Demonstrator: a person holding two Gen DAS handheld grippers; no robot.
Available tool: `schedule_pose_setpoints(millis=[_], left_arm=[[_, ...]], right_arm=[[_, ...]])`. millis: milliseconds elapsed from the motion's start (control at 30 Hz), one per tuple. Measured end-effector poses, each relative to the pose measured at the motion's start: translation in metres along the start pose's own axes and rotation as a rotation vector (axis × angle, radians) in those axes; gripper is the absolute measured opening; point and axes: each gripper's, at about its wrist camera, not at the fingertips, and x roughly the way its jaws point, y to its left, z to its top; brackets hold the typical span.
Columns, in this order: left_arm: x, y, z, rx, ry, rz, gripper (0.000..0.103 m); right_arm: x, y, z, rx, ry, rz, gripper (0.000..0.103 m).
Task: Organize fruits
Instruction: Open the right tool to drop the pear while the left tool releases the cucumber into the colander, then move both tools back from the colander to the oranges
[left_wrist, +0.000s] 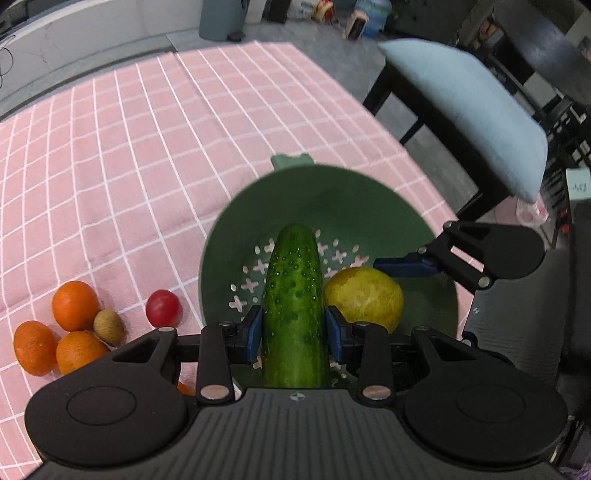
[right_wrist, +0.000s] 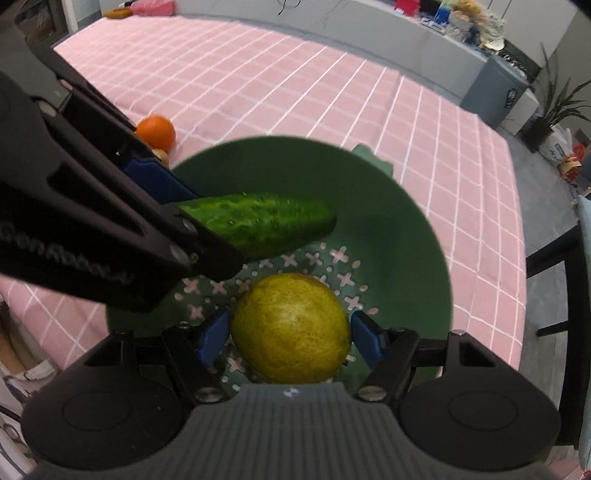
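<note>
Left wrist view
Landmark: the green colander (left_wrist: 388, 206) on the pink checked cloth (left_wrist: 129, 166) covering the desk.
Left gripper (left_wrist: 294, 328): jaws narrowed and clamped on the cucumber (left_wrist: 293, 295), pads pressing its sides; it points steeply down into the colander.
Cucumber: held over the colander's perforated floor, tip toward the far wall; whether it touches the floor cannot be told.
Yellow fruit (left_wrist: 364, 299): inside the colander, just right of the cucumber.
Loose fruit: three oranges (left_wrist: 74, 304), a small brown fruit (left_wrist: 108, 326) and a red fruit (left_wrist: 163, 307) lie on the cloth left of the colander.

Right wrist view
Right gripper (right_wrist: 290, 336): jaws fairly wide around the yellow fruit (right_wrist: 291, 328); the left pad looks in contact, the right pad seems to show a thin gap, so the grip is uncertain.
Yellow fruit place: low over the colander (right_wrist: 406, 229) floor, near its front wall.
Cucumber (right_wrist: 258, 221): slants across the colander above the holes, behind the yellow fruit.

Doing the step well
Judgement: lower both until each piece rests on the colander floor, then release gently. Keep the cucumber beside the yellow fruit, not on top, and lift the jaws straight up so nothing rolls.
</note>
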Motion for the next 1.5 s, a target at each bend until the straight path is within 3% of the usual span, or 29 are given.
schedule_pose_setpoints(millis=[133, 400, 567, 867, 1167, 1500], left_arm=[[0.012, -0.005, 0.002, 0.038, 0.043, 0.030, 0.041], [0.013, -0.010, 0.002, 0.063, 0.053, 0.044, 0.041], [0.014, -0.008, 0.002, 0.040, 0.047, 0.040, 0.041], [-0.001, 0.002, -0.007, -0.023, 0.013, -0.021, 0.050], [-0.051, 0.010, -0.022, 0.006, -0.102, -0.033, 0.052], [-0.096, 0.043, -0.048, 0.004, -0.235, 0.133, 0.052]], right_arm=[[0.008, -0.001, 0.001, -0.010, 0.028, 0.013, 0.068], [0.015, -0.003, 0.003, 0.000, 0.044, 0.016, 0.068], [-0.001, 0.001, 0.004, -0.005, 0.006, 0.002, 0.080], [-0.012, 0.003, -0.008, 0.030, -0.011, -0.027, 0.083], [-0.050, 0.009, -0.016, 0.137, -0.129, -0.075, 0.091], [-0.078, 0.052, -0.017, 0.254, -0.329, -0.076, 0.091]])
